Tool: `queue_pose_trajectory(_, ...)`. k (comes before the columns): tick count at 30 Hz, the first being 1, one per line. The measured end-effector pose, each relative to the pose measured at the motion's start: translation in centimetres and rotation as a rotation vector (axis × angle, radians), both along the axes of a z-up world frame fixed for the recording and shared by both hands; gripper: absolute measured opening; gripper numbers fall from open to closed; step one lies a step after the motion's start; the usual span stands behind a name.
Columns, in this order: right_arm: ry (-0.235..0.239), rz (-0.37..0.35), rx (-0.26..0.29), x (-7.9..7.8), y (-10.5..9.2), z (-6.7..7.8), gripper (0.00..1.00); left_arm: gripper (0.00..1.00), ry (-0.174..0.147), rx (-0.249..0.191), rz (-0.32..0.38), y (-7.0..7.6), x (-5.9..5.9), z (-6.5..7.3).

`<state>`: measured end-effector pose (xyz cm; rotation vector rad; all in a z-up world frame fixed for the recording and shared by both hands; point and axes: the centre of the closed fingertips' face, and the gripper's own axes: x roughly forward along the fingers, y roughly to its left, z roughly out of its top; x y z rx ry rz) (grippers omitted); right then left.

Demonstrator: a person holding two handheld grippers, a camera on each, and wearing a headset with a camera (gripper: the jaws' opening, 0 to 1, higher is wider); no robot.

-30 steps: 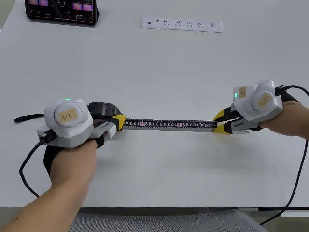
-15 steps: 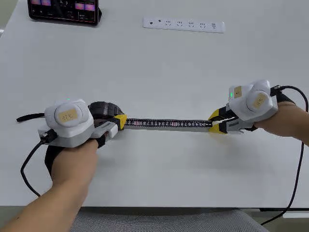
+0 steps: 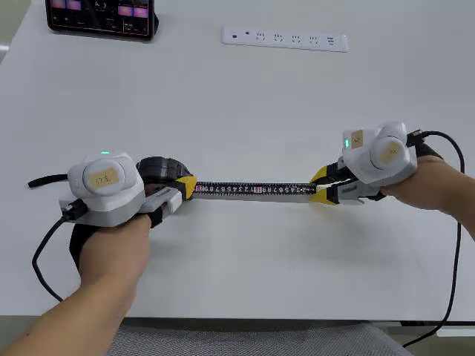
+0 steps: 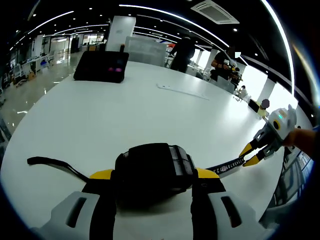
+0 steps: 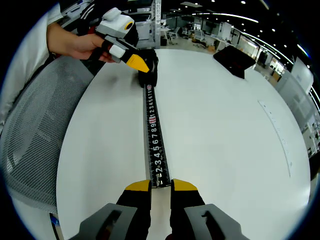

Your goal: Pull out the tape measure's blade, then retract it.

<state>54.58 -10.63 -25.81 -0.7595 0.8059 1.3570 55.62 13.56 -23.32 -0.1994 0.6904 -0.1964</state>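
Observation:
A black tape measure case [image 3: 159, 168] rests on the white table [image 3: 245, 111], and my left gripper [image 3: 182, 190] is shut on it, yellow tips to either side. In the left gripper view the case [image 4: 152, 170] sits between my left gripper [image 4: 155, 174] fingers. The dark numbered blade [image 3: 252, 190] runs flat to the right from the case. My right gripper [image 3: 320, 186] is shut on its end. In the right gripper view the blade [image 5: 154, 140] runs from my right gripper [image 5: 160, 186] to the case [image 5: 150, 68].
A white power strip [image 3: 286, 38] and a dark tablet [image 3: 100, 16] lie at the table's far edge. The case's black strap [image 3: 44, 180] trails left. Cables hang from both grippers. A grey mesh chair [image 3: 252, 341] stands at the table's near edge.
My right gripper has moved left toward the case with the blade's end in it, so the exposed blade is shorter. The left gripper and case have stayed put.

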Motion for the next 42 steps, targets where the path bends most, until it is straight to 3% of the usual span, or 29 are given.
queue_pose_trajectory(12, 0.009, 0.002, 0.015, 0.1, 1.0, 0.2, 0.10, 0.56, -0.001, -0.009, -0.001, 0.0, 0.0, 0.0)
queue_pose_trajectory(42, 0.027, 0.037, 0.075, 0.3, 6.1, 0.4, 0.10, 0.56, 0.000, -0.060, -0.005, 0.2, -0.2, 0.1)
